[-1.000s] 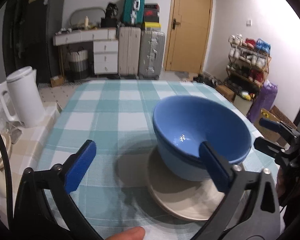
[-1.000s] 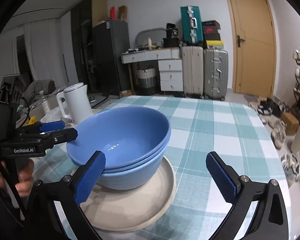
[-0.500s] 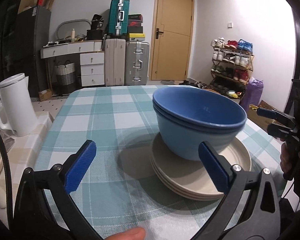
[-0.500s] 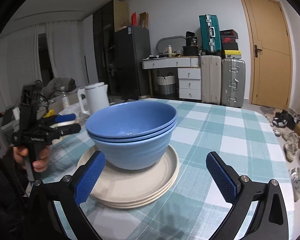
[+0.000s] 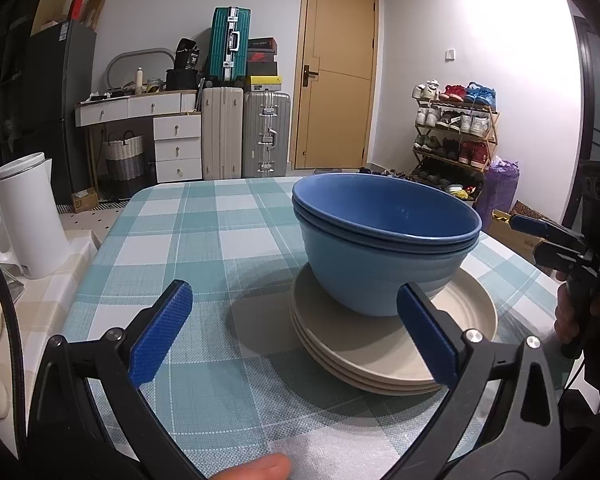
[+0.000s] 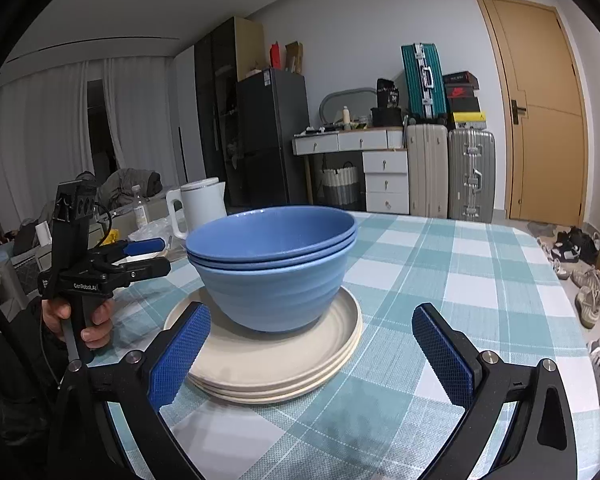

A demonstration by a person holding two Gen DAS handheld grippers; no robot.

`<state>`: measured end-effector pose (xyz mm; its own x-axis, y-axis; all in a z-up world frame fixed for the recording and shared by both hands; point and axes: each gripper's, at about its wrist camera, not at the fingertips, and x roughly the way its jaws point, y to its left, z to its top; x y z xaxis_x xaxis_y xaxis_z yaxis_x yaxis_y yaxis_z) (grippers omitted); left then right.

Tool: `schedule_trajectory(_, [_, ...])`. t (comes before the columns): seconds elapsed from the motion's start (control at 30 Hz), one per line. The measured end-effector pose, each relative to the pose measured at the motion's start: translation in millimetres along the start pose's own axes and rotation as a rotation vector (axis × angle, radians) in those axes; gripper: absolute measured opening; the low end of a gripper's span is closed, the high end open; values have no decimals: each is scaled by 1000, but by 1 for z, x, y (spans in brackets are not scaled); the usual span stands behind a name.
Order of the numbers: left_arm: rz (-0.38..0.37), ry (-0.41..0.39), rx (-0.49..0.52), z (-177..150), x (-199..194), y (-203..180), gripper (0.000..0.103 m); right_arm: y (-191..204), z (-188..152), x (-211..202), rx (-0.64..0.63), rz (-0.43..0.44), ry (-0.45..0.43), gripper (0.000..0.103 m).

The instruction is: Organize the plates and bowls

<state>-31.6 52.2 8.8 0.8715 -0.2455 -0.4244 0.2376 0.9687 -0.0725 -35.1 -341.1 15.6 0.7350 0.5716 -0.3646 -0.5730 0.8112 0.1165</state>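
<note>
Left wrist view: the left gripper (image 5: 294,334) is spread wide and grips nothing. The nested blue bowls (image 5: 384,248) sit on the stack of beige plates (image 5: 392,354), which lies on the checked tablecloth (image 5: 204,240) toward its right edge; bare cloth extends left and beyond the stack. A white kettle (image 5: 28,216) stands off the table's left edge. The right gripper (image 5: 548,240) hangs at the right margin, clear of the plates. Right wrist view: the right gripper (image 6: 312,354) is likewise spread and empty, its left fingertip overlapping the plate rim in frame. Bowls (image 6: 274,264) and plates (image 6: 268,364) sit left of centre, with open cloth to the right. The left gripper (image 6: 140,256), held in a hand (image 6: 88,320), carries the lettering "GenRobot.AI". The bowls show faint ribs.
</note>
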Motion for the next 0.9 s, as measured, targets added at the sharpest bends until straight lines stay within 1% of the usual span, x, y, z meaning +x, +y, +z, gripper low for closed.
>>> schedule_trajectory(0.43, [-2, -9, 9, 0, 0, -2, 102, 5, -2, 0, -25, 3, -5, 103])
schedule_trajectory(0.9, [-2, -9, 12, 0, -2, -2, 102, 5, -2, 0, -25, -2, -9, 103])
